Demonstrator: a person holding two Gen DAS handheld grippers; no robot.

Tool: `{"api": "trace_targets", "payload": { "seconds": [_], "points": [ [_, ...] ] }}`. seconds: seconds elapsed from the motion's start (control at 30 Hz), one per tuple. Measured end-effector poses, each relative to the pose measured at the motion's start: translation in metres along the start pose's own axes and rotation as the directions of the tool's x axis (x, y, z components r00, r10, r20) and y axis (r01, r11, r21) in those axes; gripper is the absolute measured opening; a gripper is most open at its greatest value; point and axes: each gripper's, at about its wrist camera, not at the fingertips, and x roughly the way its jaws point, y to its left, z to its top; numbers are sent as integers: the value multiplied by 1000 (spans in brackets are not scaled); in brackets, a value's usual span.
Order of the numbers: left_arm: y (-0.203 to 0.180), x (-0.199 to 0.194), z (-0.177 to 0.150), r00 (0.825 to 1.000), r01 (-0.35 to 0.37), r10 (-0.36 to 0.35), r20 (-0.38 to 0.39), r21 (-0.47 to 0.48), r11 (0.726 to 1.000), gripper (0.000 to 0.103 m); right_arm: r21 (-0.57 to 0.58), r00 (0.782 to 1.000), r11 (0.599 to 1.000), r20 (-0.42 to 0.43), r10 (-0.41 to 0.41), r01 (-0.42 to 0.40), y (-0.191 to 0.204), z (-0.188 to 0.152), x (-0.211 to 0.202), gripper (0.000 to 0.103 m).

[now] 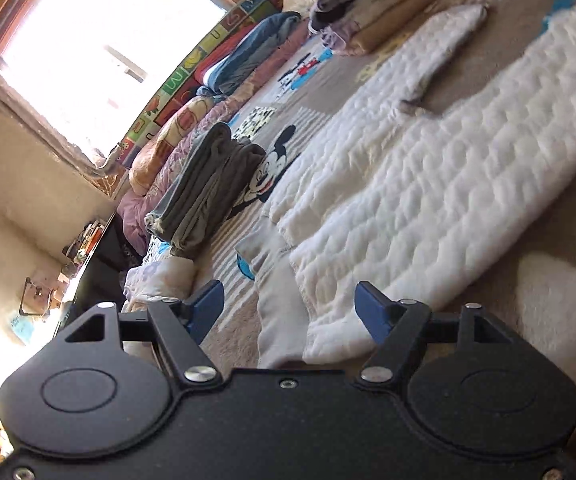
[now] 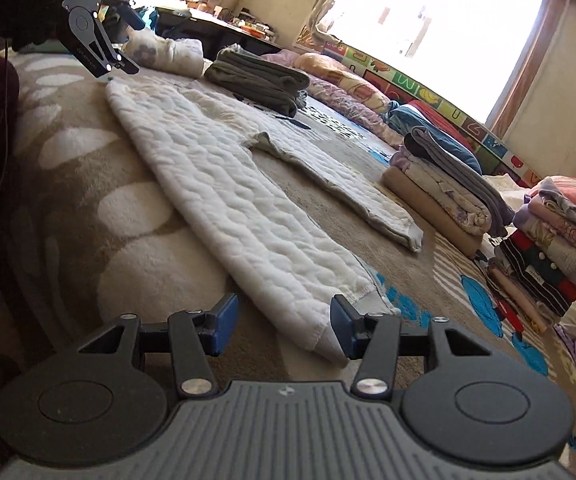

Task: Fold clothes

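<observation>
A white quilted garment [image 1: 428, 184] lies flat on the beige patterned blanket [image 1: 560, 240], folded lengthwise with one sleeve [image 2: 336, 184] sticking out to the side. My left gripper [image 1: 290, 312] is open over one end of it, and the cloth's edge lies between the blue pads [image 1: 207, 308] without being pressed. My right gripper [image 2: 283, 326] is open at the opposite end, with the garment's corner [image 2: 312, 332] between its apart pads. In the right wrist view the left gripper [image 2: 133, 46] shows at the far end, held by a dark-gloved hand [image 2: 19, 12].
A folded grey stack [image 2: 259, 76] sits beyond the garment. A pile of folded clothes [image 2: 448, 192] and a taller mixed stack [image 2: 556, 248] stand to the right. Pillows and bedding [image 2: 352, 88] line the wall under a bright window [image 2: 428, 12].
</observation>
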Motion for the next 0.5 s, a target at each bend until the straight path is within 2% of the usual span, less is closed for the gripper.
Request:
{"api": "trace_targets", "payload": {
  "seconds": [0.17, 0.27, 0.4, 0.5],
  "points": [
    [-19, -5, -20, 1000, 26, -23, -19, 187, 982, 73, -61, 996, 996, -52, -66, 63, 6, -5, 2, 50],
    [-27, -3, -30, 999, 36, -26, -41, 264, 964, 73, -71, 994, 996, -82, -68, 62, 6, -6, 10, 51],
    [-26, 5, -39, 999, 8, 4, -42, 284, 959, 73, -84, 994, 995, -86, -68, 61, 8, -6, 11, 51],
    [-28, 13, -39, 999, -29, 34, -14, 285, 958, 73, -93, 993, 993, -84, -83, 75, 9, -6, 12, 52]
  ]
}}
